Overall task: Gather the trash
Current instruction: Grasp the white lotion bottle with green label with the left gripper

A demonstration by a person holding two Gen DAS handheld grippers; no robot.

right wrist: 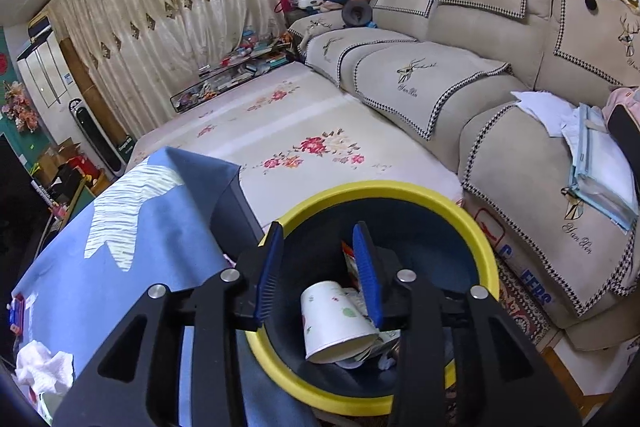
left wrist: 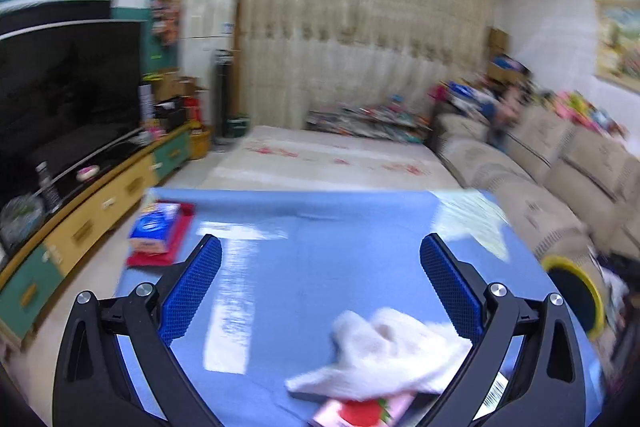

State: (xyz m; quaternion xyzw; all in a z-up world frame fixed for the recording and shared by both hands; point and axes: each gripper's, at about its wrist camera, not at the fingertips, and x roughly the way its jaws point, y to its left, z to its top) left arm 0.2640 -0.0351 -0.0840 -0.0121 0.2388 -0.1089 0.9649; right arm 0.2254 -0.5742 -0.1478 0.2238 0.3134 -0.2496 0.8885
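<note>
A crumpled white tissue (left wrist: 384,355) lies on the blue tablecloth (left wrist: 304,267), low between the fingers of my left gripper (left wrist: 320,255), which is open and empty above the table. A pink and red packet (left wrist: 360,411) lies just under the tissue. My right gripper (right wrist: 318,247) is open and empty, held over the yellow-rimmed dark bin (right wrist: 384,191). Inside the bin lie a white paper cup (right wrist: 336,323) on its side and some paper scraps. The tissue also shows in the right wrist view (right wrist: 42,367), at the table's near left. The bin's rim shows in the left wrist view (left wrist: 580,291).
A blue tissue pack on a red box (left wrist: 160,235) sits at the table's far left. A beige sofa (right wrist: 500,75) with papers (right wrist: 600,155) stands right of the bin. A floral mat (right wrist: 304,131) lies beyond. A TV cabinet (left wrist: 92,211) runs along the left.
</note>
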